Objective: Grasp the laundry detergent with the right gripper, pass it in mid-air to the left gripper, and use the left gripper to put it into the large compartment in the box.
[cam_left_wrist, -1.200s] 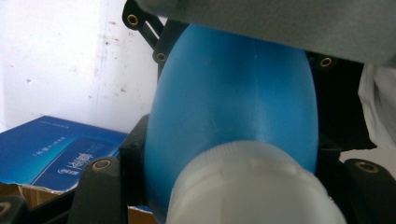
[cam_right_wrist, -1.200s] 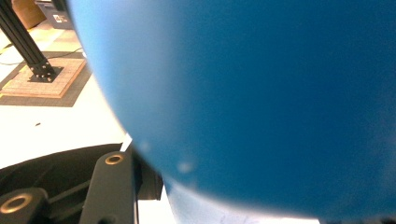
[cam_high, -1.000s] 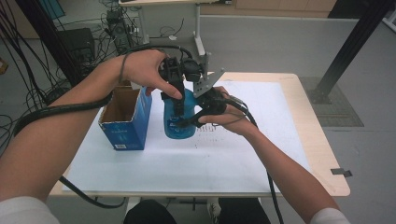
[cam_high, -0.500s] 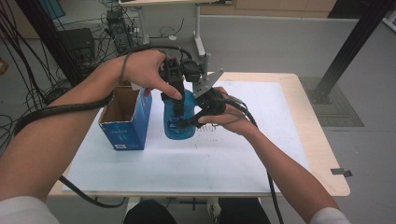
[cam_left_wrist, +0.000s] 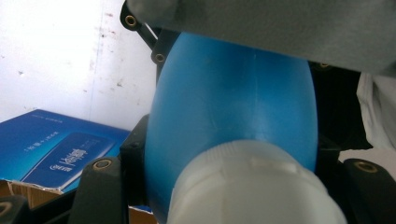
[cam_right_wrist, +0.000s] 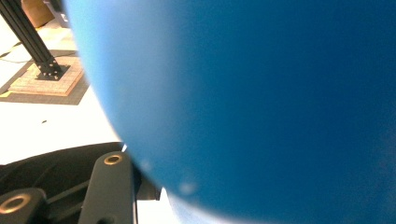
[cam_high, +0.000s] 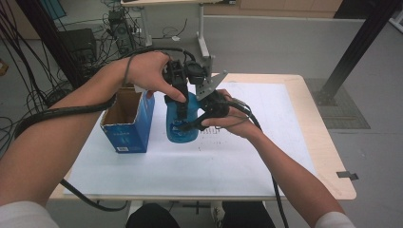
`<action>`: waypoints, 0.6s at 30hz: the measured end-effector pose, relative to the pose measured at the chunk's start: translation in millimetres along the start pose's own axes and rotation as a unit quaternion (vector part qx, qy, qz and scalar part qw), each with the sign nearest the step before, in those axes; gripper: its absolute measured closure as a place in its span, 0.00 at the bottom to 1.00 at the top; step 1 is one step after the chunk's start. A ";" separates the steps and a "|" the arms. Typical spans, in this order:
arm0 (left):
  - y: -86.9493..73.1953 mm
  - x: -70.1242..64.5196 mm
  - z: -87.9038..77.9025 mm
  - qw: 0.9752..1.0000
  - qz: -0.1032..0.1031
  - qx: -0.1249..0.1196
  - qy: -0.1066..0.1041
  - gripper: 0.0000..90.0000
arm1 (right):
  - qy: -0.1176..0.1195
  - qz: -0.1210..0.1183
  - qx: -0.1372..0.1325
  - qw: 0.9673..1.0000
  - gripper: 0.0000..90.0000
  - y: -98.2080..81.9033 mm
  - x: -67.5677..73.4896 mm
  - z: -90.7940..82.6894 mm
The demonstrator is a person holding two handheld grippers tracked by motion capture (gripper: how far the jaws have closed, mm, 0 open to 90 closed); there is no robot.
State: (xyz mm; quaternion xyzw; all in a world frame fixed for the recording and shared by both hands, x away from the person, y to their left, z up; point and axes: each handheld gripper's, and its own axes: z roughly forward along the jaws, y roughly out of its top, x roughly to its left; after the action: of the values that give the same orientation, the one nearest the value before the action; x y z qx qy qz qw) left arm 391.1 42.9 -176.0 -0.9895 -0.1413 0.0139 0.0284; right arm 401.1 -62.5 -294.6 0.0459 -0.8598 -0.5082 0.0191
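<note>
A blue plastic bottle (cam_high: 183, 128) stands upright on the white-covered table (cam_high: 266, 156), a little left of centre. My left gripper (cam_high: 180, 100) comes down on it from above and is shut on the bottle's white cap (cam_left_wrist: 247, 186). From the right, my right gripper (cam_high: 188, 124) reaches in level and is shut on the bottle's blue body (cam_right_wrist: 257, 102). One of its black fingers (cam_right_wrist: 109, 186) lies against the bottle's side. In the left gripper view the right gripper's grey plate (cam_left_wrist: 261, 23) crosses above the bottle.
An open blue cardboard box (cam_high: 127, 124) stands just left of the bottle, its flap up. Black cables trail off the table's left edge (cam_high: 71, 110). A black post (cam_high: 354, 47) rises beyond the far right corner. Bare white surface lies in front and to the right.
</note>
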 end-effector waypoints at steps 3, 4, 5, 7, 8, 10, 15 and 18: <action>0.2 0.1 -0.3 1.000 -0.002 0.000 -0.001 0.42 | 0.000 0.000 -0.001 1.000 0.48 0.0 -0.3 -0.3; 0.7 0.5 -0.6 1.000 -0.001 0.002 0.000 0.42 | 0.000 -0.001 -0.001 1.000 0.48 -0.1 -0.6 -0.4; 0.7 0.5 -0.6 1.000 -0.001 0.002 0.000 0.42 | 0.000 -0.001 -0.001 1.000 0.48 -0.1 -0.6 -0.4; 1.0 0.9 -0.5 1.000 -0.002 0.001 0.000 0.42 | 0.004 0.003 -0.004 1.000 0.48 -0.2 -0.5 -0.7; 1.5 1.1 -0.5 1.000 -0.002 0.002 -0.001 0.42 | 0.005 0.004 -0.005 1.000 0.48 -0.5 -0.7 -0.9; 1.9 1.1 -0.5 1.000 -0.003 0.002 -0.001 0.42 | 0.006 0.004 -0.005 1.000 0.48 -0.8 -0.7 -1.1; 3.0 1.4 -0.6 1.000 -0.002 0.002 -0.001 0.42 | 0.003 -0.001 -0.004 1.000 0.48 -1.7 -2.1 -1.9; 3.6 1.6 -0.1 1.000 -0.002 0.002 0.000 0.42 | 0.006 0.004 -0.005 1.000 0.48 -1.8 -1.5 -2.2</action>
State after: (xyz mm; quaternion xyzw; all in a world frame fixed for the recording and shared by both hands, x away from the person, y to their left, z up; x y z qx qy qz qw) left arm 393.6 39.8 -176.2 -0.9891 -0.1431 0.0144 0.0302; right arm 402.8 -65.1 -295.0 0.0453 -0.8570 -0.5126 0.0263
